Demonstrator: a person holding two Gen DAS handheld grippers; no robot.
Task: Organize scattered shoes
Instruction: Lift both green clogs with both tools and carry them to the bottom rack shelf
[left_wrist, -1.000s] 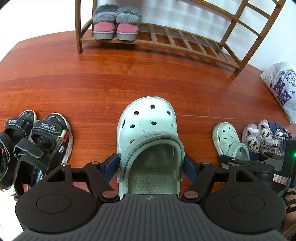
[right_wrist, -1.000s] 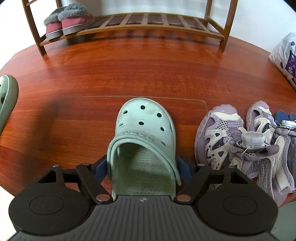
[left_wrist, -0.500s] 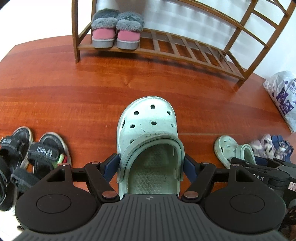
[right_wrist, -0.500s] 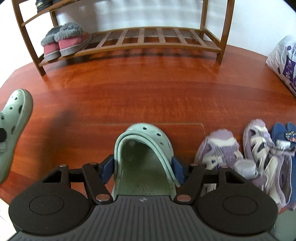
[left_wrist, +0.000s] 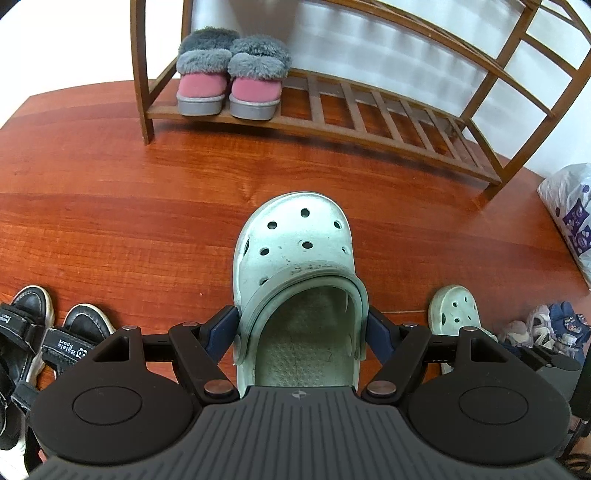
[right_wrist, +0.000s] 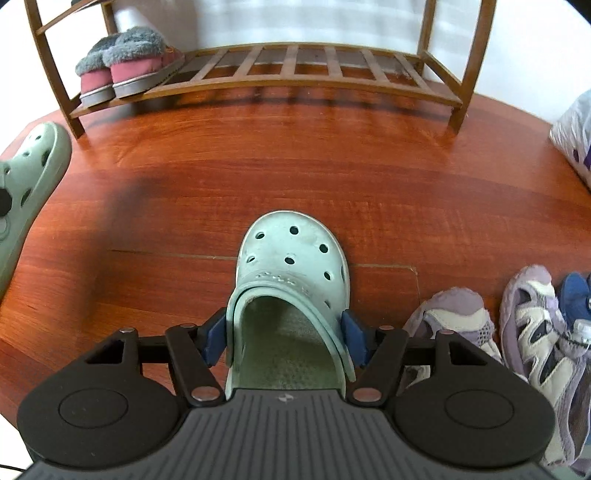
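My left gripper (left_wrist: 301, 332) is shut on a pale green clog (left_wrist: 295, 251), held above the red wooden floor with its toe toward the wooden shoe rack (left_wrist: 369, 110). My right gripper (right_wrist: 286, 334) is shut on the matching pale green clog (right_wrist: 291, 254), also lifted and pointing at the rack (right_wrist: 295, 74). The right clog shows small in the left wrist view (left_wrist: 456, 310), and the left clog shows at the left edge of the right wrist view (right_wrist: 26, 184). Blue pads press both sides of each clog.
Pink slippers with grey fur (left_wrist: 229, 85) stand at the left end of the rack's lowest shelf (right_wrist: 122, 70). Black sandals (left_wrist: 44, 343) lie on the floor at left. Purple sneakers (right_wrist: 535, 332) and a blue shoe (right_wrist: 576, 295) lie at right. A white plastic bag (left_wrist: 572, 214) sits far right.
Both grippers have risen and moved toward the rack with their clogs. The rack and slippers look larger and closer; the floor shoes have slipped toward the frame edges.
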